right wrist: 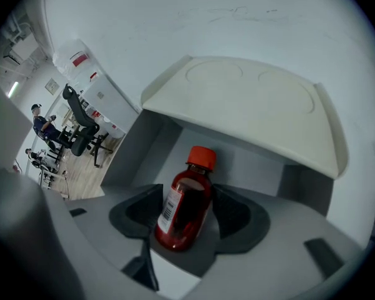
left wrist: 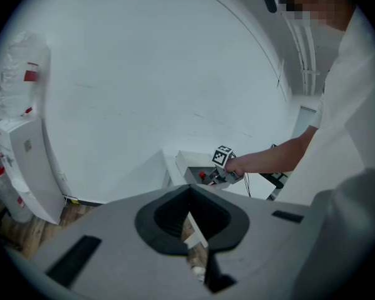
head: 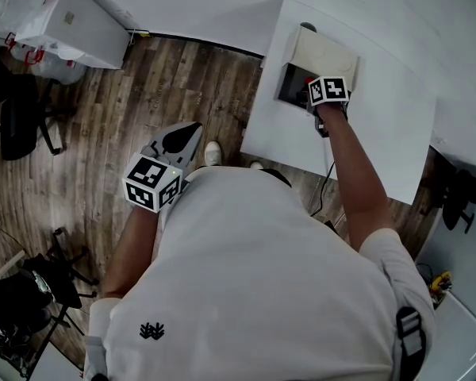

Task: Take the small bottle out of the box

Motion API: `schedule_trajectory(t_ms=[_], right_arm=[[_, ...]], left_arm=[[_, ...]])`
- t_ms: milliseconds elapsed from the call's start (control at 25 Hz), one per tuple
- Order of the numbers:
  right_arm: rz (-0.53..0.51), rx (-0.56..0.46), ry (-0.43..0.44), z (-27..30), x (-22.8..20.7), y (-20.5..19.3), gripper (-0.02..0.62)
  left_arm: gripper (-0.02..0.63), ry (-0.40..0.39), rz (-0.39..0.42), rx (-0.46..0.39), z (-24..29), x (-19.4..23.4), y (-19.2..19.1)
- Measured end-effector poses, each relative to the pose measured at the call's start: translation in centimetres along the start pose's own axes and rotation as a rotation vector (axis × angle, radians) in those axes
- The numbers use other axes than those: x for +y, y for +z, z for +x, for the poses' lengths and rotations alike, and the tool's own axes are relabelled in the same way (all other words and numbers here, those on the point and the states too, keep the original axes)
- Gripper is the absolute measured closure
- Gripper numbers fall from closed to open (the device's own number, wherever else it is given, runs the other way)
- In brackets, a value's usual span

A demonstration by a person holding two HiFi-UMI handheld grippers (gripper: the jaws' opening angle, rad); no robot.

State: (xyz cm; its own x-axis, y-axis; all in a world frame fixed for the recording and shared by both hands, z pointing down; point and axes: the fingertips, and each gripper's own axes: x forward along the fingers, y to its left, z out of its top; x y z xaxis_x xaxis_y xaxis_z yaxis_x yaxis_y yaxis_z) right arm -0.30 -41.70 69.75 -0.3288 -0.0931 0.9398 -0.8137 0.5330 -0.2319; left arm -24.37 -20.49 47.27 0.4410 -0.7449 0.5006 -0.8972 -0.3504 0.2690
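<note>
White tabletop (head: 381,125), wood-plank floor (head: 198,78) below: right gripper (right wrist: 187,216) spread around the small red bottle (right wrist: 189,195) inside the box (right wrist: 250,105); left gripper (left wrist: 191,222) pressed together.

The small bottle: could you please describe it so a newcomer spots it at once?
On the white table stands a grey box, its cream lid raised. Inside is the small bottle, the only red thing there: orange-red cap, white barcode label.
</note>
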Motion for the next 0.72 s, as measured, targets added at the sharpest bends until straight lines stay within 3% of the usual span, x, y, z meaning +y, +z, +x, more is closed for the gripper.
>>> schedule_trajectory(t_ms=[720], right_arm=[[0.056, -0.116, 0.003, -3.8, 1.8, 1.4, 0.365]], left_arm=[[0.600, -0.088, 0.030, -0.007, -1.5, 2.5, -0.1]])
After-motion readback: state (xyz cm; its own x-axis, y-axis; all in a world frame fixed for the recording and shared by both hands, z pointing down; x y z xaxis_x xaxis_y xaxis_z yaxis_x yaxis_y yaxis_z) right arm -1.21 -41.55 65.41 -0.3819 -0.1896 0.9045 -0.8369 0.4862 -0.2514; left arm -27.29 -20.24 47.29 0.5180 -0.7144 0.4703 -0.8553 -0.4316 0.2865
